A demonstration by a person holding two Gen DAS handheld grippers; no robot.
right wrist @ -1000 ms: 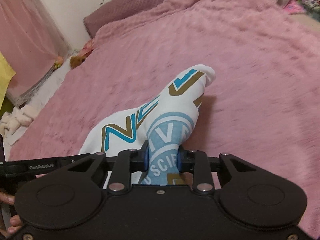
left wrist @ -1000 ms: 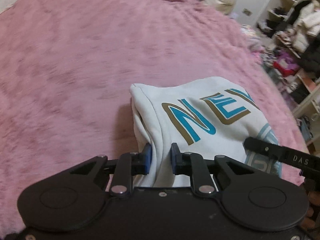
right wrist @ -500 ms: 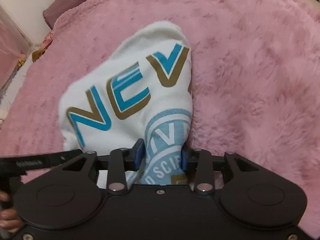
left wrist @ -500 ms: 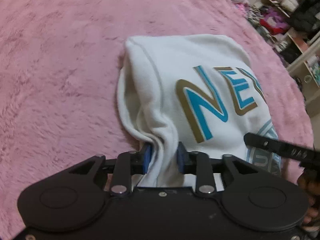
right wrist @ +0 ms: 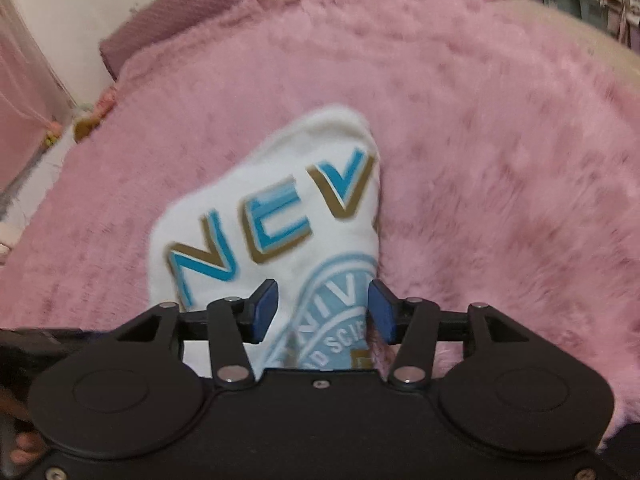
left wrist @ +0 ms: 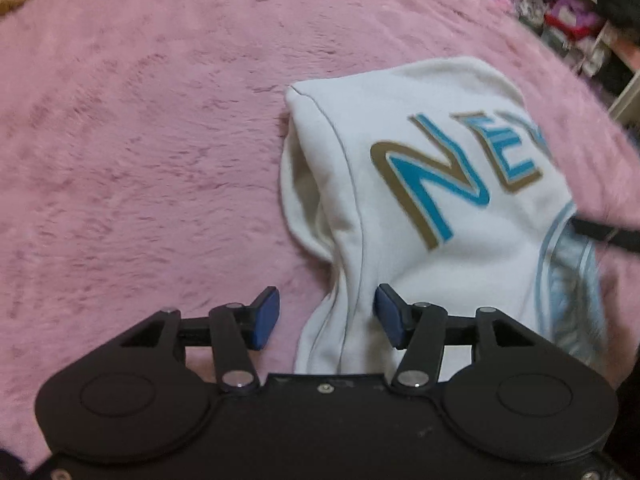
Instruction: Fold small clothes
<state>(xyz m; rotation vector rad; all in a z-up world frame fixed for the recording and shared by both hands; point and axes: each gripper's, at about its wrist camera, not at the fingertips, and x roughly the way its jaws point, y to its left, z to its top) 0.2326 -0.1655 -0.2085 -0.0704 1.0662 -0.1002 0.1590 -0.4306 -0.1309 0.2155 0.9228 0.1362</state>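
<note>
A white sweatshirt with blue-and-gold letters and a pale blue round crest lies folded on the pink fluffy blanket. My left gripper is open, its blue pads apart on either side of the garment's left edge. In the right wrist view the same sweatshirt lies ahead, and my right gripper is open too, with its pads spread over the crest at the garment's right edge. Neither gripper clamps the cloth.
The pink blanket covers the bed all around. A purple pillow lies at the head. Cluttered shelves and clothes stand off the bed's right side. A hand shows at the lower left.
Both grippers were shut on the sweatshirt's edges and lowered it onto the blanket. Now both have opened and let go of it.
</note>
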